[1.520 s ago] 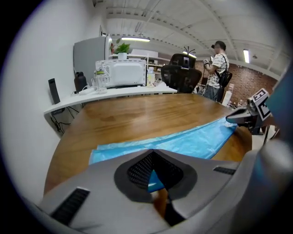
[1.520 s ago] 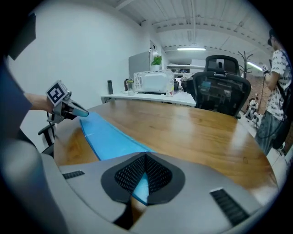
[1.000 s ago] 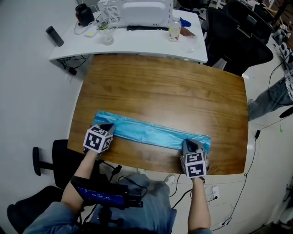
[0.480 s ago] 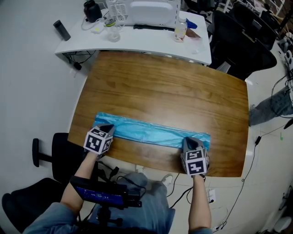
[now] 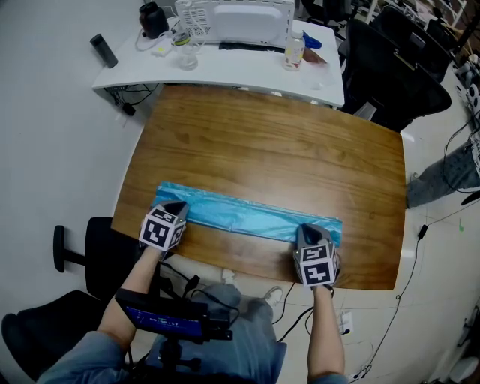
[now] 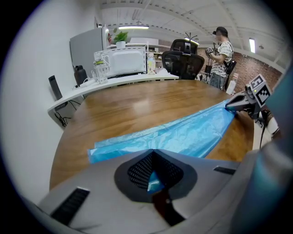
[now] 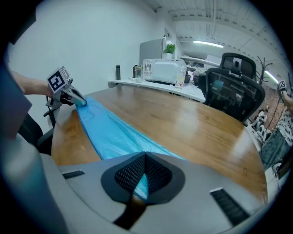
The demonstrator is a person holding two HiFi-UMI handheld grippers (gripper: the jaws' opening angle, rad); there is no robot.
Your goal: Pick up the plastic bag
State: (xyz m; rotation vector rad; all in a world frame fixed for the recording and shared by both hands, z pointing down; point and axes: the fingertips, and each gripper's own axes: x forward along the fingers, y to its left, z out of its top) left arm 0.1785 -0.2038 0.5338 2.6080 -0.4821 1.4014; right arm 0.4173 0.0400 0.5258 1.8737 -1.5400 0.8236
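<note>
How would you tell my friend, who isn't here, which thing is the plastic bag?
Find the big brown wooden table. Along its near edge lies the plastic bag, a long flat strip stretched between the left gripper and the right gripper, each pinching one end. It is the only bright blue thing on the wood.

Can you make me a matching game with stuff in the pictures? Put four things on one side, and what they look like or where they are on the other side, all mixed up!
Things:
1. plastic bag
2. right gripper
3. microwave
4. office chair

Descriptions:
a. black, past the far right corner of the table
b. shut on one end of the bag
c. blue, stretched along the table's near edge
d. white, on the white desk

Right pairs: 1-c, 2-b, 3-d, 4-a.
</note>
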